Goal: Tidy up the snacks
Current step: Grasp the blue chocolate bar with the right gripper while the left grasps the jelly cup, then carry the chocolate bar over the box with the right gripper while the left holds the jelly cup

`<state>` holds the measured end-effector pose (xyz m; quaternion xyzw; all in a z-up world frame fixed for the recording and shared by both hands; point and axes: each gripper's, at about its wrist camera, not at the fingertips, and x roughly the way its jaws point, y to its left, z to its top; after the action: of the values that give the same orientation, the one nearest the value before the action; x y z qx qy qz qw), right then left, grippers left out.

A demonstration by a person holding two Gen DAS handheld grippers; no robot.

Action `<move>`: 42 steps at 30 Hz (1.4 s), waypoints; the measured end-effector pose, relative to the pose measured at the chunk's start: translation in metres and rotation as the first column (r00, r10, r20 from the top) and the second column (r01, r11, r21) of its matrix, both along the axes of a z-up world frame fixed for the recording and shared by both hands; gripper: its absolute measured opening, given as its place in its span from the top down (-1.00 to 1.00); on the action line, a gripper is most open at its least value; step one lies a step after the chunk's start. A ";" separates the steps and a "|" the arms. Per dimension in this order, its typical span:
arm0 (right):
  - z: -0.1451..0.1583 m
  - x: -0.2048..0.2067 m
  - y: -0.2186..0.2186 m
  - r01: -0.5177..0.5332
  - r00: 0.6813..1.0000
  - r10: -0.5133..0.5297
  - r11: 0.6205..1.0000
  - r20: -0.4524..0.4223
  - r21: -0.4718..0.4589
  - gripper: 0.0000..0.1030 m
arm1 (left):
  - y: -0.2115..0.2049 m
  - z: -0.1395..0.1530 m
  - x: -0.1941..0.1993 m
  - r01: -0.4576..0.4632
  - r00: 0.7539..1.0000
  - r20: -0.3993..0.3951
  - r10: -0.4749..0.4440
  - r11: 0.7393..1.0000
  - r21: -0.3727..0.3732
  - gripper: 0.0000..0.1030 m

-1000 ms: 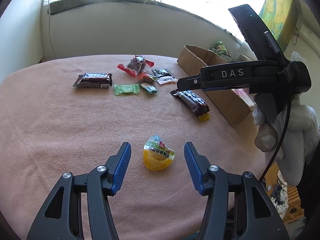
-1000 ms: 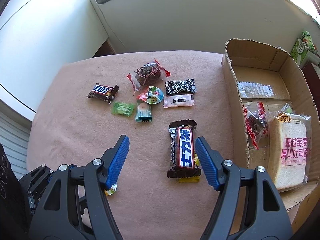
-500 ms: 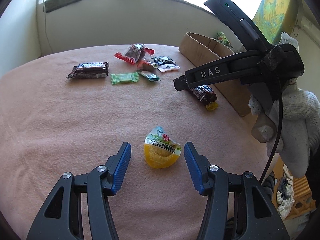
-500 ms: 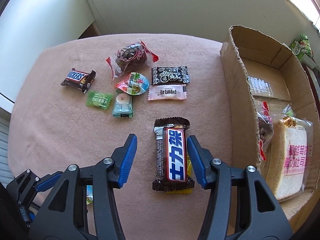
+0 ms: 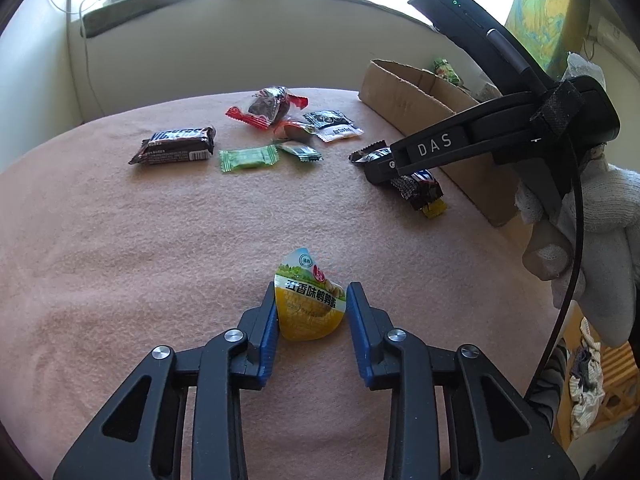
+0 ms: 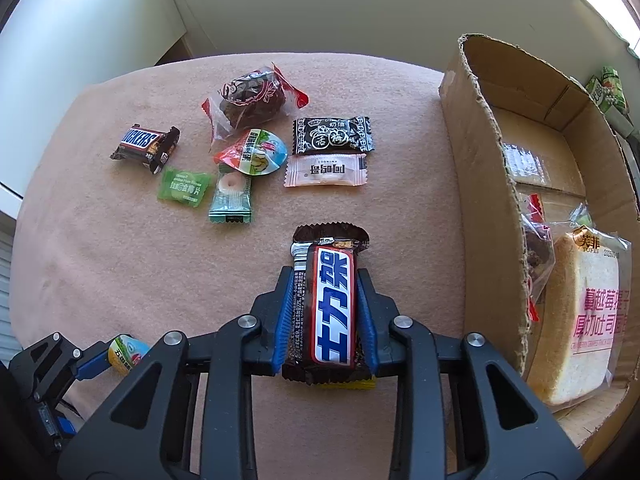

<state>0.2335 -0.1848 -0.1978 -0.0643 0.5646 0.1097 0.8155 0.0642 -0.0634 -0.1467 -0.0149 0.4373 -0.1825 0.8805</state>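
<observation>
Both tongs have narrowed over the last second; the right tongs (image 6: 326, 320), wide apart a moment ago, now press their blue pads against the two long sides of the chocolate bar (image 6: 333, 306), which lies flat on the pink surface (image 6: 100, 260) just left of the cardboard box (image 6: 486, 184); the left tongs (image 5: 311, 320) have drawn in around the yellow jelly cup (image 5: 310, 308), the left pad touching its side while a thin gap seems to remain at the right pad, so the cup looks bracketed rather than firmly held.

For the task this suggests two pickups prepared at once; the bar appears ready to lift toward the box, where a bread loaf (image 6: 580, 320) and a red-trimmed packet (image 6: 536, 240) already sit; the cup probably needs a little more closing first.

A small yellow wrapper (image 6: 348, 385) peeks from under the near end of the bar, and whether it is caught in the grip cannot be told; the right pads hide the bar's edges; the far part of the box floor is washed out; the remaining snacks, a Snickers bar (image 6: 145, 145), a green candy (image 6: 185, 185) and a black sachet (image 6: 331, 135) among them, lie well beyond both tongs; in the left view the right tool covers most of the bar.
</observation>
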 end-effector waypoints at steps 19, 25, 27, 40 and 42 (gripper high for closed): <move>0.048 -0.032 -0.022 -0.008 0.997 0.000 0.995 0.081 0.100 0.41 | 0.014 0.028 0.008 -0.031 0.999 0.023 0.033 0.996 -0.080 0.42; 0.075 -0.044 -0.039 0.000 0.991 -0.016 0.993 0.131 0.121 0.41 | 0.010 0.041 0.015 -0.023 0.999 0.044 0.027 0.994 -0.108 0.42; 0.084 -0.045 -0.046 0.007 0.989 -0.025 0.992 0.146 0.126 0.41 | 0.006 0.045 0.020 -0.017 0.998 0.051 0.023 0.993 -0.116 0.42; 0.113 -0.025 -0.102 0.096 0.970 -0.123 0.987 0.211 0.132 0.41 | -0.030 0.072 0.045 0.035 0.994 0.108 -0.019 0.989 -0.143 0.42; 0.113 -0.020 -0.109 0.108 0.967 -0.135 0.985 0.216 0.132 0.41 | -0.038 0.075 0.049 0.047 0.993 0.117 -0.030 0.989 -0.139 0.42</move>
<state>0.2130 -0.2942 -0.0844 0.0072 0.4644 0.0851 0.8815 0.1137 -0.1019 -0.0716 -0.0586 0.3723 -0.2306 0.8971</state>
